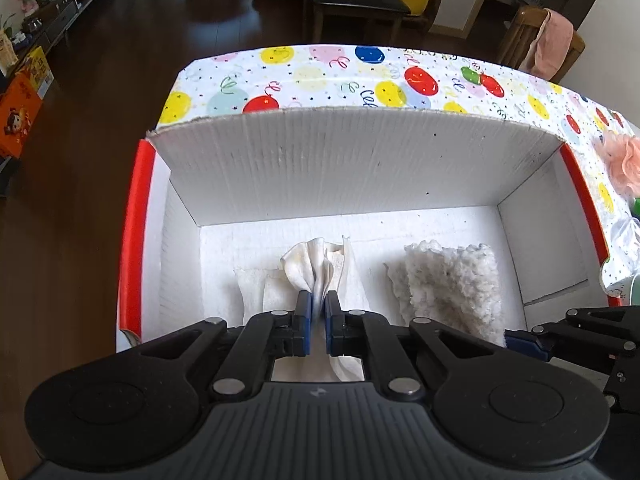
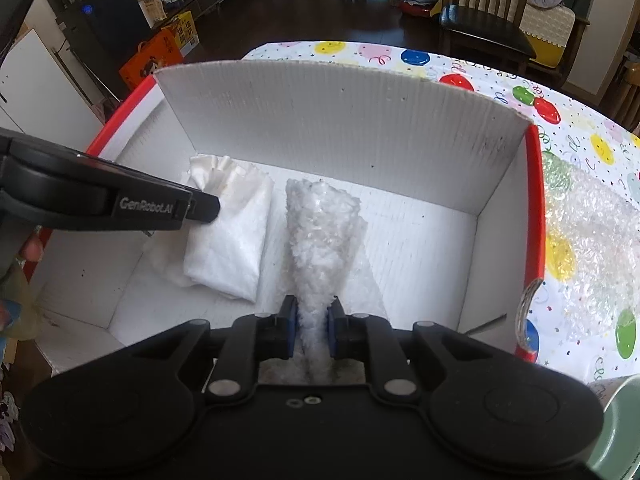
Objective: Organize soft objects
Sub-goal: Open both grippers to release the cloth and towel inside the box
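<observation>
Both claws reach into the white corrugated box point(image 1: 360, 168): left claw point(image 1: 318, 312) pinches a white folded cloth point(image 1: 316, 268) at lower centre; right claw point(image 2: 312, 320) clamps a fluffy white towel point(image 2: 320, 232), its length running up-frame.

Inside the white corrugated cardboard box with red rim point(image 1: 136, 240), on its floor: folded white cloth point(image 2: 232, 240) toward the left wall, fluffy white fleece cloth point(image 2: 320, 240) just beside it on the right, toward the middle. Box atop the balloon-print tablecloth point(image 1: 320, 76), near its left edge. Right of the box, on the tablecloth: sheet of clear bubble wrap point(image 2: 592, 240).
</observation>
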### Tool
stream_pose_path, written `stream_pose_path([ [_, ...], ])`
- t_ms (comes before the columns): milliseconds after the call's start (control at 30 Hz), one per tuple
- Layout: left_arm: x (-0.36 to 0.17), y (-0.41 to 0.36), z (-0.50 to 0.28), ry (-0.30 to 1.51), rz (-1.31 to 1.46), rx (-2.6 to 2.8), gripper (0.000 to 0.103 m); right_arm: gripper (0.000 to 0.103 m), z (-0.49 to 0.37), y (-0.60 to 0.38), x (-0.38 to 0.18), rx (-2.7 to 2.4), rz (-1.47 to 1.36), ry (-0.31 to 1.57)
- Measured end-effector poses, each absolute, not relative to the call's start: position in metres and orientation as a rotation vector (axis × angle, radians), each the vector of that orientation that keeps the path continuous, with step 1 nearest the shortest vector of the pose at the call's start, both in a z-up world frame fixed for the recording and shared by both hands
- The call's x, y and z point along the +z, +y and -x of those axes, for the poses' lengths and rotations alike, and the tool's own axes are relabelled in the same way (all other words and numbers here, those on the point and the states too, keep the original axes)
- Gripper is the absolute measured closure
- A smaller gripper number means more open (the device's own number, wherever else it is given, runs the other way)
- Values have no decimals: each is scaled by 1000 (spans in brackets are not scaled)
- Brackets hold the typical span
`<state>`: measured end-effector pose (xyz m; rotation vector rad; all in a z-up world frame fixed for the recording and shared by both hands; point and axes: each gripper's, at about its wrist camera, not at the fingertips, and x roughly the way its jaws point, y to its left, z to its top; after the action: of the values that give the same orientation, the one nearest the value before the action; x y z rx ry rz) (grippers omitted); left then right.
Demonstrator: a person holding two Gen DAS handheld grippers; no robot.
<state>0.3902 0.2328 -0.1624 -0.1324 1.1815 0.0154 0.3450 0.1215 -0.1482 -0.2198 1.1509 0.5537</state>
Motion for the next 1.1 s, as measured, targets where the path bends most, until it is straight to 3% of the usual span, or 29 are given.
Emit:
stream_pose_path([
  [300, -170, 232, -390, 1216, 147, 13, 96, 78, -344, 120, -150, 549, 203, 1159],
  [467, -169, 230, -386, 1219, 145, 18, 92, 66, -340, 117, -143, 564, 194, 1132],
  [600, -166, 230, -384, 1220, 153, 27, 84, 61, -337, 113, -136, 571, 180, 1120],
  [733, -162, 229, -380, 1209, 144, 39, 59, 56, -330, 111, -128, 585, 180, 1101],
  [800, -157, 228, -377, 1191, 137, 36, 53, 55, -326, 110, -122, 589, 177, 1087],
  [1100, -121, 221, -354, 1096, 108, 39, 53, 46, -307, 95, -87, 616, 151, 1011],
])
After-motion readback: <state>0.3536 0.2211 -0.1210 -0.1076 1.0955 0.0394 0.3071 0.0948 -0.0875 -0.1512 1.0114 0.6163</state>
